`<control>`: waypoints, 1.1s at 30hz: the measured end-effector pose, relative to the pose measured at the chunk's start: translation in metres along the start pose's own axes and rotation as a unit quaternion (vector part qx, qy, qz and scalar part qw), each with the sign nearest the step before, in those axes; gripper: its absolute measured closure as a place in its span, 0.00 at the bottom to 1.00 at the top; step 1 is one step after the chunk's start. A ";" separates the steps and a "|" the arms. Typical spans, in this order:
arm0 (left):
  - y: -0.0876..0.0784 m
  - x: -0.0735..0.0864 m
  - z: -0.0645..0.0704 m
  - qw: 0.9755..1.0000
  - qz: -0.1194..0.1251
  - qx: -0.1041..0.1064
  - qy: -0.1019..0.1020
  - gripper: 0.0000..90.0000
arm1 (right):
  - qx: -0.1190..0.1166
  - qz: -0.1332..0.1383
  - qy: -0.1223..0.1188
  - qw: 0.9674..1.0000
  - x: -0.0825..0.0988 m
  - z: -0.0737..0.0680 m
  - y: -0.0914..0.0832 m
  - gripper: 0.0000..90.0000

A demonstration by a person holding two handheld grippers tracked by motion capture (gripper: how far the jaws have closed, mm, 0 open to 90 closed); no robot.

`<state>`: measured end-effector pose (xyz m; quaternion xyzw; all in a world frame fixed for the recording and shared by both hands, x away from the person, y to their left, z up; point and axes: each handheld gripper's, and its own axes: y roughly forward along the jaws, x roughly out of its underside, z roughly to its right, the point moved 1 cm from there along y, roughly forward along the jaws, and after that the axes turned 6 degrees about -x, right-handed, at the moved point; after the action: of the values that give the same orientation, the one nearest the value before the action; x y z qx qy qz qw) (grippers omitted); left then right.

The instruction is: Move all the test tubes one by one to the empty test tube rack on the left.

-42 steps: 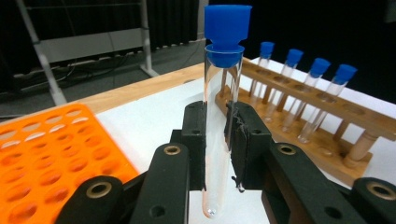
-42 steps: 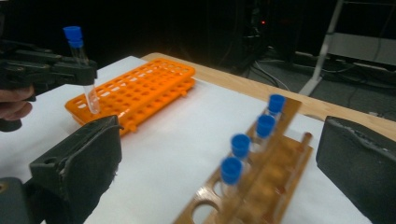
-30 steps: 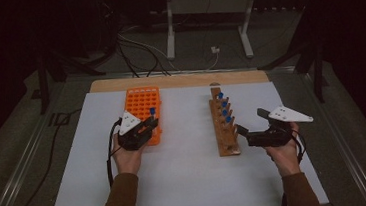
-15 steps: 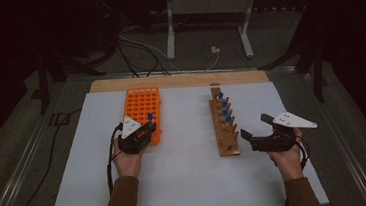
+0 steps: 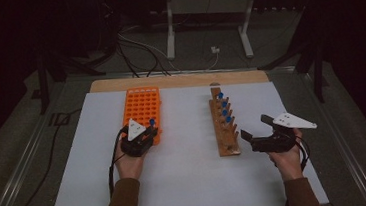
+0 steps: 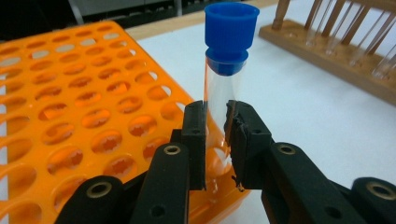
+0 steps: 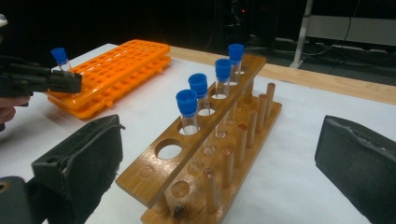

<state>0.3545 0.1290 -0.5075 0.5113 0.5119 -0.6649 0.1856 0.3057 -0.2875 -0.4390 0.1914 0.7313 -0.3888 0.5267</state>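
With my left gripper [image 6: 215, 140] clamped on the blue-capped tube [image 6: 226, 79] over the orange rack's [image 6: 70, 116] near right corner, I should lower it plumb; my right gripper [image 5: 258, 129] gapes empty.

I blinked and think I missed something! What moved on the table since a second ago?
The right gripper drew back a little from the wooden rack toward the table's right edge, its jaws open and empty. The left gripper stayed over the near right corner of the orange rack, still clamped on the blue-capped tube. Both racks and the four tubes in the wooden one stayed put.
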 end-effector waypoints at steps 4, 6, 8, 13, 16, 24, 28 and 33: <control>0.000 0.001 0.000 1.000 0.000 0.001 -0.003 0.86 | 0.000 0.000 0.001 1.000 0.000 0.000 0.001 0.01; 0.000 0.001 -0.001 1.000 0.000 0.003 -0.007 0.86 | -0.001 0.000 0.001 1.000 0.001 -0.001 0.001 0.01; 0.000 0.001 -0.002 1.000 -0.001 0.005 -0.016 0.85 | -0.002 0.000 0.000 1.000 0.001 -0.001 0.002 0.01; -0.007 0.000 -0.004 0.999 0.017 0.007 -0.035 0.66 | -0.008 -0.001 0.004 1.000 0.001 -0.001 0.002 0.01; -0.014 -0.003 -0.007 0.998 0.026 0.009 -0.047 0.58 | -0.010 0.000 0.006 1.000 0.001 -0.001 0.003 0.01; -0.039 -0.007 -0.016 0.995 0.040 0.026 -0.084 0.28 | -0.011 0.001 0.009 1.000 0.001 -0.001 0.005 0.01; -0.054 -0.010 -0.021 0.995 0.051 0.020 -0.087 0.16 | -0.011 -0.002 0.012 1.000 0.000 -0.001 0.007 0.01; -0.066 -0.012 -0.023 0.995 0.057 0.015 -0.081 0.01 | -0.013 -0.006 0.009 1.000 -0.001 -0.002 0.012 0.03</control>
<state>0.3199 0.1724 -0.4641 0.4872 0.4551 -0.6998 0.2567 0.3126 -0.2782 -0.4417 0.1832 0.7423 -0.3805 0.5203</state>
